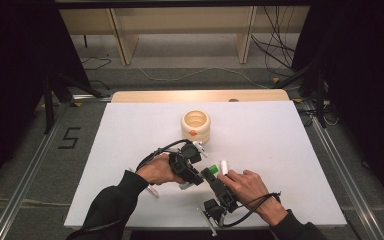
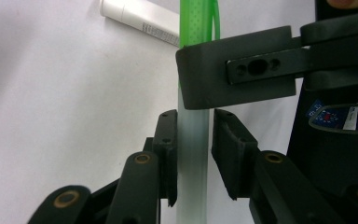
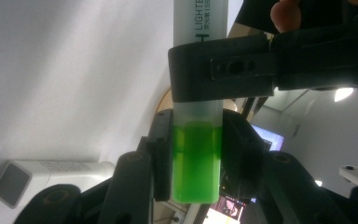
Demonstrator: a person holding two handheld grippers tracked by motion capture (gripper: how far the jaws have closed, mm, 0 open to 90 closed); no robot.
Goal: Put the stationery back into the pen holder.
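Forearms in dark sleeves come in from the near edge of the white table (image 1: pixel 280 135), each hand holding a gripper, and the two grippers meet over the middle of the table. The right gripper (image 1: pixel 211 175) points up and left; in its own view its jaws are closed on the green cap end of a highlighter (image 3: pixel 197 158), pressing it from both sides. The left gripper (image 1: pixel 192 176) points toward the right one; in its view its jaws stand on either side of the highlighter's pale barrel (image 2: pixel 193 154), the left jaw against it, the right jaw with a thin gap, so I cannot tell whether it truly grips. So the highlighter sits between the two grippers, held just above the table. Just beside them on the table lies a white tube (image 1: pixel 224 166), also seen at the top of the left gripper view (image 2: pixel 140 21). Farther back, near the table's middle, stands a cream ringed pot (image 1: pixel 196 126) with an orange spot on its near side. Beyond the table are a wooden shelf (image 1: pixel 180 30) and loose cables (image 1: pixel 275 45) on the floor.
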